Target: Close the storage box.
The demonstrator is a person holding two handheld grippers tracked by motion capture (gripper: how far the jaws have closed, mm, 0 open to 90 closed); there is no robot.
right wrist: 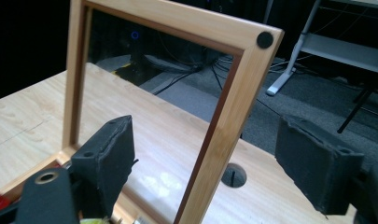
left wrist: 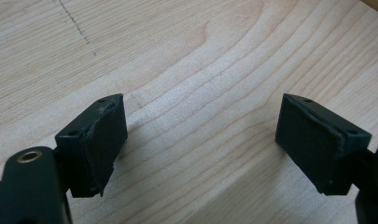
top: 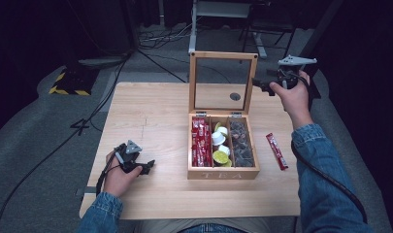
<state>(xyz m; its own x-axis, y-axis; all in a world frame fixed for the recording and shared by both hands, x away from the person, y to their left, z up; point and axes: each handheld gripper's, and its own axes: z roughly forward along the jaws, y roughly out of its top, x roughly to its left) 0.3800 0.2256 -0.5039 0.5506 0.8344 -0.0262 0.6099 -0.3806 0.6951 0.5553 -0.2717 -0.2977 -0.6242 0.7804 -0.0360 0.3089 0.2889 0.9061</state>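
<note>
- my right tongs (right wrist: 205,158) were spread, the lid's (top: 223,56) side rail between the jaws, not pinched.
- my left tongs (left wrist: 200,140) lay spread over bare table (top: 150,111), well apart from the box (top: 223,173).

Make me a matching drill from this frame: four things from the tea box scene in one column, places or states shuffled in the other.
1. lid
2. red sachet
3. left gripper
4. round pods

a. middle compartment of the tea box
b. standing upright, open
c. open over bare table, left of the box
d. flat on the table, right of the box

Pairs: 1-b, 2-d, 3-c, 4-a
</note>
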